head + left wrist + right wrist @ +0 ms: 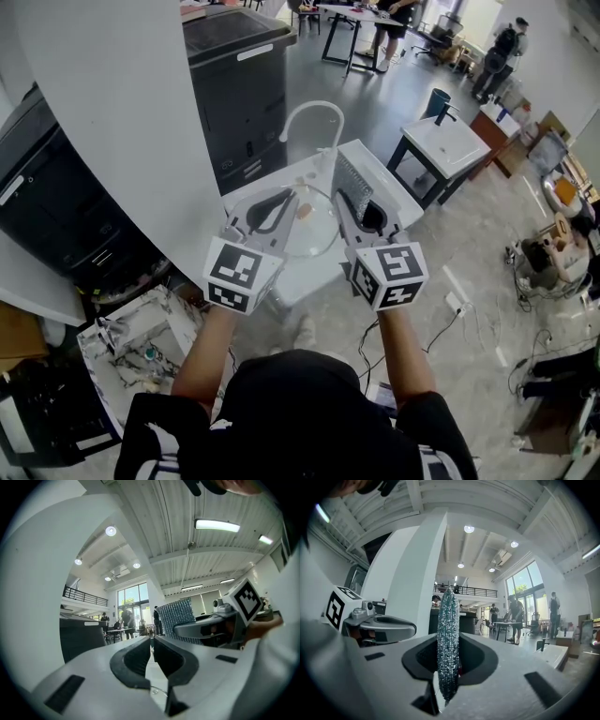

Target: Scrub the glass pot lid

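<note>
Closest to the head camera, a person's black-shirted shoulders [309, 412] are filling the bottom of the view, and both bare forearms are reaching forward, each hand carrying a grey two-jaw tool topped by a cube with black and white square markers.

On the left, the left claw [289, 204] is pointing level with its jaws pressed almost fully together. They are pinching the thin rim of the round clear glass pot lid [319, 230], and only a narrow pale slit is showing between the dark pads in the left gripper view. That lid, with a small pale knob at its middle, is hanging in the air over the white sink bench [380, 173], between the two tools and in front of the curved white tap [314, 111] at the bench's far edge.

On the right, the right claw [356, 202] is clamping a flat, sparkly silver-teal scrubbing pad [351, 178]. In the right gripper view the pad is standing upright and edge-on between the jaws, rising above them. It is sitting just beside the lid's right rim, though whether the two are touching cannot be told.

Beyond the bench, a dark grey cabinet [239, 66] is standing on the left, and several people are gathering round a table at the far end of the room.
</note>
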